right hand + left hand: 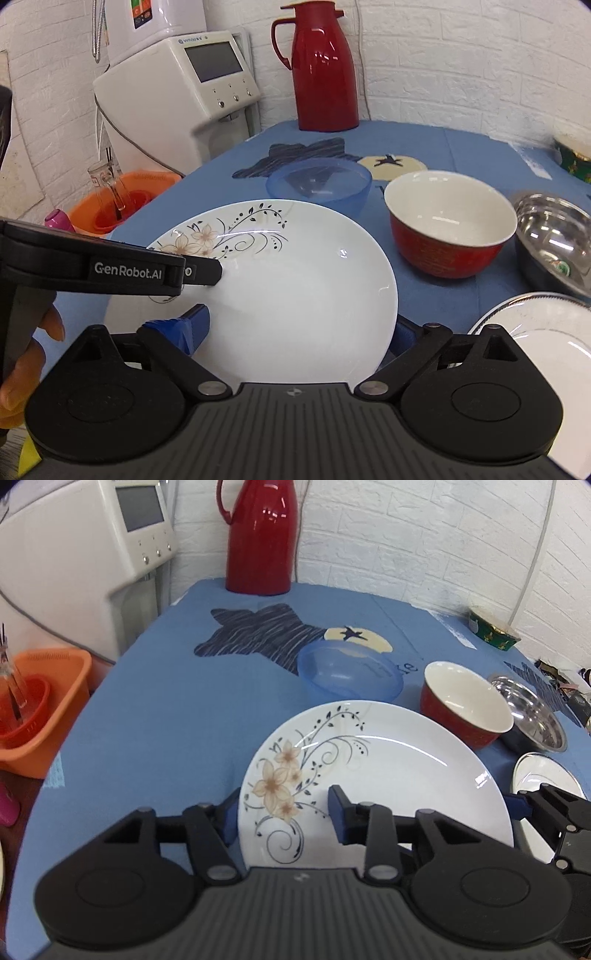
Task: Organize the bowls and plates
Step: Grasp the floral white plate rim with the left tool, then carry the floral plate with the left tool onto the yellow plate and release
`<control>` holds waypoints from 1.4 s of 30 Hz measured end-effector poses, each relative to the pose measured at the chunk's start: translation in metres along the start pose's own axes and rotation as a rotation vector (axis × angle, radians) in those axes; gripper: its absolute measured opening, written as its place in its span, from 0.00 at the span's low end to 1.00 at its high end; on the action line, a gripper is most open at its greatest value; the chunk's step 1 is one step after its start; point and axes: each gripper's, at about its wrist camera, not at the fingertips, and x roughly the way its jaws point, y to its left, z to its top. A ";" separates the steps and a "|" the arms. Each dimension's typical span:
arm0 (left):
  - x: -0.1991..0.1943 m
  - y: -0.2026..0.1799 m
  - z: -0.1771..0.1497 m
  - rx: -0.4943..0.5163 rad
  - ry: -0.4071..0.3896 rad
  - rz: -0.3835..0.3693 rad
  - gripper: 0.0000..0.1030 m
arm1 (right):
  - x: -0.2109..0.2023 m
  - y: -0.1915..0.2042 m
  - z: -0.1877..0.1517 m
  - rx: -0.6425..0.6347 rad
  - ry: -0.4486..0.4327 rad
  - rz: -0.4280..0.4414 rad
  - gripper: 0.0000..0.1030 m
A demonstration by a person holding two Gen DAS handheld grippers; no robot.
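An orange basket is sitting off the table's left edge, holding a smaller red strainer and one clear glass piece, with a pink item lying beside it. Behind it one white appliance is standing with a grey screen and a small brand line above it that is too blurred to read. One red thermos jug is standing at the far edge of the blue tablecloth, which is showing a dark star print and partly hidden lettering ending in "ke". The left gripper, marked "GenRobot.AI" on its side in the right wrist view, is gripping the near-left rim of the flowered white plate, one blue-padded finger above the rim and one below, jaws only partly open. The right gripper is straddling the plate's near-right rim in the same way, jaws wide. The plate is appearing tilted near the table's front edge. Behind it three bowls are lining up from left to right: one translucent blue bowl, one red bowl with a white inside, and one steel bowl. A second white plate is lying at the front right corner, and one green tin is sitting at the far right corner.
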 end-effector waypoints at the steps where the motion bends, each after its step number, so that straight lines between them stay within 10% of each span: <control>1: -0.008 -0.002 0.002 0.004 -0.014 0.003 0.33 | -0.007 0.004 0.002 -0.007 -0.016 -0.003 0.82; 21: -0.118 -0.021 -0.122 0.056 -0.037 0.036 0.34 | -0.107 0.064 -0.088 0.038 0.013 0.027 0.82; 42: -0.119 -0.014 -0.127 0.033 -0.102 0.059 0.56 | -0.117 0.050 -0.097 0.053 -0.087 -0.028 0.82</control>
